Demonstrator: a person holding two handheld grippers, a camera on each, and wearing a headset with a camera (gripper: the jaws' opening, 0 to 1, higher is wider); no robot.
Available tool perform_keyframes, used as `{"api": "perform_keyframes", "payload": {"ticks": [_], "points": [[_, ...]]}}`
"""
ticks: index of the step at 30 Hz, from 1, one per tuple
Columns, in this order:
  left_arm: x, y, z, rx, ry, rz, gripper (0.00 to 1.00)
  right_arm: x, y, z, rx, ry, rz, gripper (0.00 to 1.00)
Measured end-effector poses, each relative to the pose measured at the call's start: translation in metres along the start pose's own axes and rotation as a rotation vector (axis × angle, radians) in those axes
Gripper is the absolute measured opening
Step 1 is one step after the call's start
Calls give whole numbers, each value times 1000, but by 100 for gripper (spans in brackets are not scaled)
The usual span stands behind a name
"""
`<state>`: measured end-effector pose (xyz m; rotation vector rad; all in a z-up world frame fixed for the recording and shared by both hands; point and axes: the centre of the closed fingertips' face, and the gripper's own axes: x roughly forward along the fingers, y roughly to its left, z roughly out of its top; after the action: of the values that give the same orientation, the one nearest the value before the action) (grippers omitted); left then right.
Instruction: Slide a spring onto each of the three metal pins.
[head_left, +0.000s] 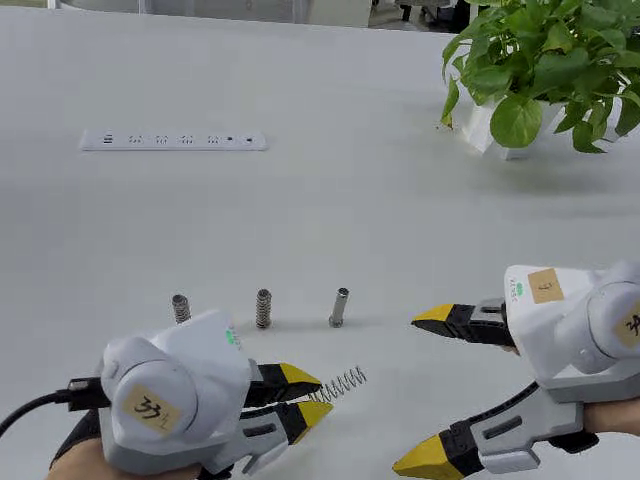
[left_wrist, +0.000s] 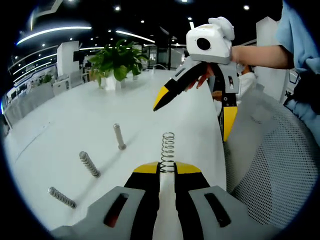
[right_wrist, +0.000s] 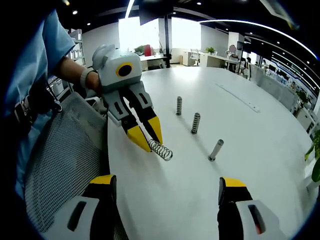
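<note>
3 metal pins stand upright in a row at lower centre of the head view. The left pin (head_left: 181, 308) and middle pin (head_left: 263, 308) each wear a coiled spring. The right pin (head_left: 339, 307) is bare, smooth and silver. Below it a 3rd spring (head_left: 343, 383) lies roughly level, one end pinched in the yellow tips of the left gripper (head_left: 312, 395).

An open-plan office is indicated. A long white table (head_left: 330, 180) is seen, with a white power strip (head_left: 172, 140) laid flat toward its far left and a potted plant (head_left: 545, 60) set near its far right edge. A grey mesh office chair (right_wrist: 60, 160) is drawn up at the near edge. Strip lights (left_wrist: 65, 29) and recessed spots are mounted in a dark ceiling, and further desks (right_wrist: 210, 59) are ranged beyond, by bright windows (right_wrist: 145, 32).
</note>
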<state>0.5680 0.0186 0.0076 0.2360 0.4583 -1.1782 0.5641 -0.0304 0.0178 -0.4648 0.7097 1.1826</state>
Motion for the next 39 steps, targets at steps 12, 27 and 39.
{"api": "perform_keyframes", "payload": {"ticks": [12,27,39], "points": [[-19,1,3,-4,-48,17,6,8,14,40,-54,-33,118,52],[-26,3,11,56,-69,-11,6,21,19,46,-97,-1,231,24],[-26,1,14,88,-67,-45,6,22,19,46,-93,14,266,10]]}}
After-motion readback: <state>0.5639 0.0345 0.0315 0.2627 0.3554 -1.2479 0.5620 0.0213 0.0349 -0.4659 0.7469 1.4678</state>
